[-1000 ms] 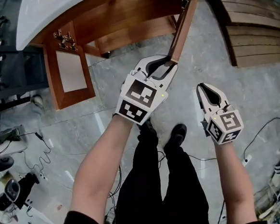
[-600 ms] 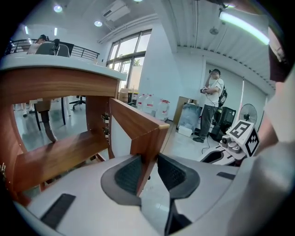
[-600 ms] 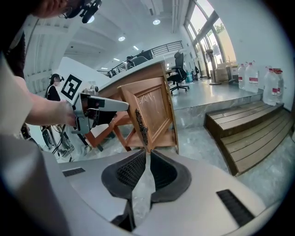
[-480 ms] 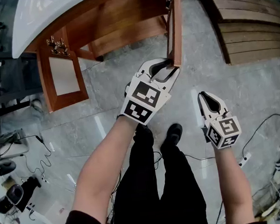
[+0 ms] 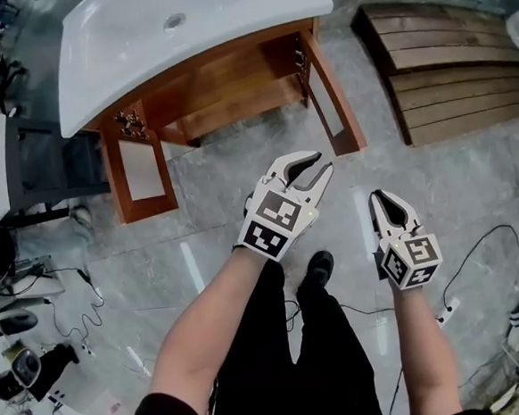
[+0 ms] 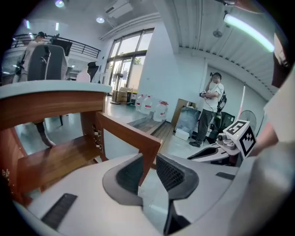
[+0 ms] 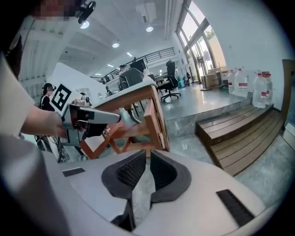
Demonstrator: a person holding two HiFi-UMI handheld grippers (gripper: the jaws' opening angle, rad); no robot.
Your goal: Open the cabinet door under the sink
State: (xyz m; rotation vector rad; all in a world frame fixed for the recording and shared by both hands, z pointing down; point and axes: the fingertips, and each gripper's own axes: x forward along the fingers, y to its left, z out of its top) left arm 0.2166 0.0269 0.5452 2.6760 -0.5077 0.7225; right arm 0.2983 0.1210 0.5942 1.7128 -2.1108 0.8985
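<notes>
The white sink sits on a wooden cabinet, and both doors under it stand open. The cabinet door at the right side of the head view is swung far out over the grey floor. The other door hangs open at the left side.

The left gripper is in the air just below the free edge of the cabinet door and does not touch it. Its jaws have just been closing a little, but they are spread and nothing is between them. In the left gripper view the door edge shows only behind the gap.

The right gripper is beside it, well apart from the cabinet. Its jaws have a narrow gap between them and pinch nothing. Wooden steps lie to the right.
</notes>
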